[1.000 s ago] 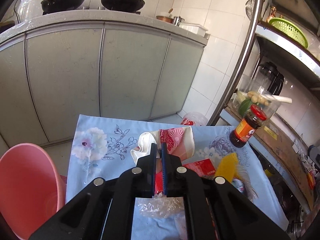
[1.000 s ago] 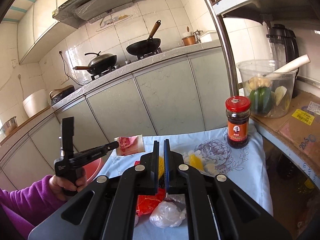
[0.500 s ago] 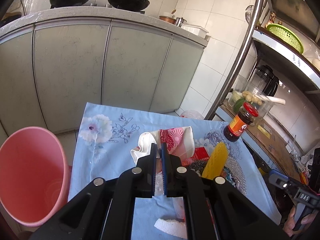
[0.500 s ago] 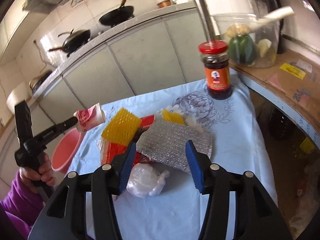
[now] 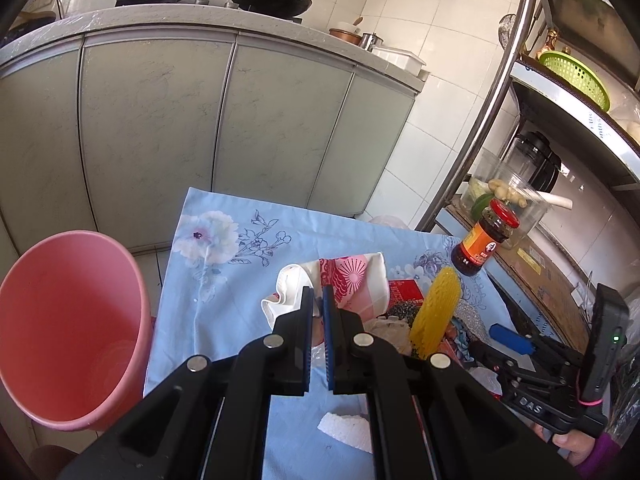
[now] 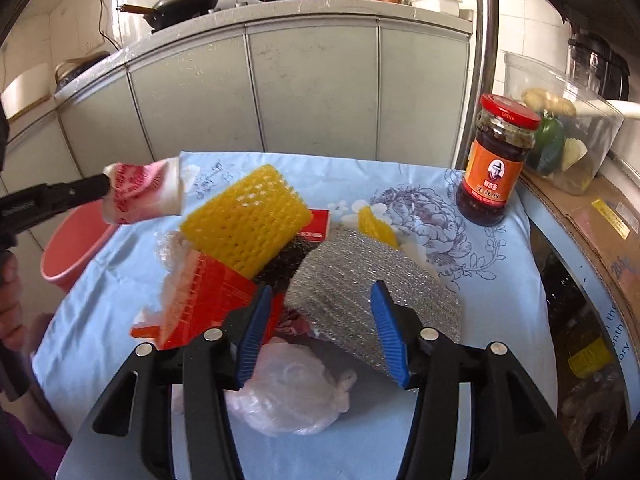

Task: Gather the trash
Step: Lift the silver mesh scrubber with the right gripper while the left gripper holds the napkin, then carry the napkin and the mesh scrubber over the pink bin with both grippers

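My left gripper (image 5: 316, 294) is shut on a crumpled red-and-white paper cup (image 5: 352, 276) and holds it above the blue flowered tablecloth (image 5: 224, 280); in the right wrist view the cup (image 6: 140, 192) hangs at the left, near the pink bin (image 6: 76, 240). My right gripper (image 6: 322, 288) hovers low over the trash pile, jaws closing. The near edge of a silver bubble sheet (image 6: 360, 276) and a clear plastic bag (image 6: 296, 392) lie between and below its blue pads (image 6: 256, 328). Yellow foam netting (image 6: 244, 224) and red wrappers (image 6: 208, 300) lie to the left of it.
A pink bin (image 5: 68, 320) stands off the table's left edge. A red-lidded sauce jar (image 6: 496, 164) stands at the table's far right corner, beside a steel shelf post (image 6: 484, 60). White foam scrap (image 5: 348, 428) lies near me. Grey cabinets (image 5: 160, 128) are behind.
The right gripper opened wide, sank toward the pile and has begun to narrow over the silver sheet. The left gripper, still holding the cup, drifted toward the pink bin.
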### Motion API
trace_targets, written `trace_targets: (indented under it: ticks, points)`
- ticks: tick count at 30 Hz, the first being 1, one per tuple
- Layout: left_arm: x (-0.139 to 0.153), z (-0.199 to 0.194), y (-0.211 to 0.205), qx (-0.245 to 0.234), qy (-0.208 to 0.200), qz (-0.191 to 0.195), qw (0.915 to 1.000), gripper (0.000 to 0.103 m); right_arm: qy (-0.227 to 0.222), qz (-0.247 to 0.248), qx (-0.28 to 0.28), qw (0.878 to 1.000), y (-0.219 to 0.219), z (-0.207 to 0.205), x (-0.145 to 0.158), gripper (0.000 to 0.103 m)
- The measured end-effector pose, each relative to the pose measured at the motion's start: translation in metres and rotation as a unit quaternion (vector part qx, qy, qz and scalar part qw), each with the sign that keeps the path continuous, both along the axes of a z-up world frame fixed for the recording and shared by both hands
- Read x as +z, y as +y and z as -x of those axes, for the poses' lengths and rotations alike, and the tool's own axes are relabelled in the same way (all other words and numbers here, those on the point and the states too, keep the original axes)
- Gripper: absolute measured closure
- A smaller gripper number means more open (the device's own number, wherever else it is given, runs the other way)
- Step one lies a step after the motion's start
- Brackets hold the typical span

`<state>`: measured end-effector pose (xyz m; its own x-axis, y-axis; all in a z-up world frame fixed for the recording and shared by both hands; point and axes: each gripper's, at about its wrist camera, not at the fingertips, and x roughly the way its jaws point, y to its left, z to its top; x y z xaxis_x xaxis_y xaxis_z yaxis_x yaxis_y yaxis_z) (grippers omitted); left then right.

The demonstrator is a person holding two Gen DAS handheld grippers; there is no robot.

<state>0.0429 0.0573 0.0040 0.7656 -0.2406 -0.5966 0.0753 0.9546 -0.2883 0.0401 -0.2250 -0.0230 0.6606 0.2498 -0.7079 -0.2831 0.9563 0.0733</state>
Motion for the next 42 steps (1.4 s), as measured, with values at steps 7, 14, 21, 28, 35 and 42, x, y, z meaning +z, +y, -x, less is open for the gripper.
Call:
trace_targets:
  ticks: [7, 14, 21, 28, 35, 42]
  points:
    - [0.003, 0.004, 0.003, -0.002, -0.006, 0.007, 1.0, 0.099, -0.01, -0.059, -0.019, 0.998, -0.026, 0.007, 0.014, 0.095]
    - [0.013, 0.008, 0.0, -0.006, -0.024, 0.001, 0.9997, 0.099, -0.046, -0.077, -0.039, 0.995, -0.045, 0.024, 0.047, 0.095]
    - [0.027, 0.015, 0.002, -0.005, -0.047, 0.004, 0.9989, 0.099, -0.09, -0.084, -0.042, 0.992, -0.051, 0.04, 0.086, 0.095]
    - [0.04, 0.023, 0.006, -0.004, -0.065, 0.002, 0.9979, 0.099, -0.12, -0.09, -0.033, 0.988, -0.044, 0.052, 0.116, 0.095]
    - [0.049, 0.035, 0.023, 0.012, -0.084, 0.0, 0.9964, 0.099, -0.13, -0.108, -0.005, 0.986, -0.026, 0.044, 0.136, 0.095]
    - [0.052, 0.052, 0.059, 0.051, -0.094, -0.008, 0.9943, 0.099, -0.127, -0.133, 0.048, 0.982, 0.017, 0.027, 0.155, 0.095]
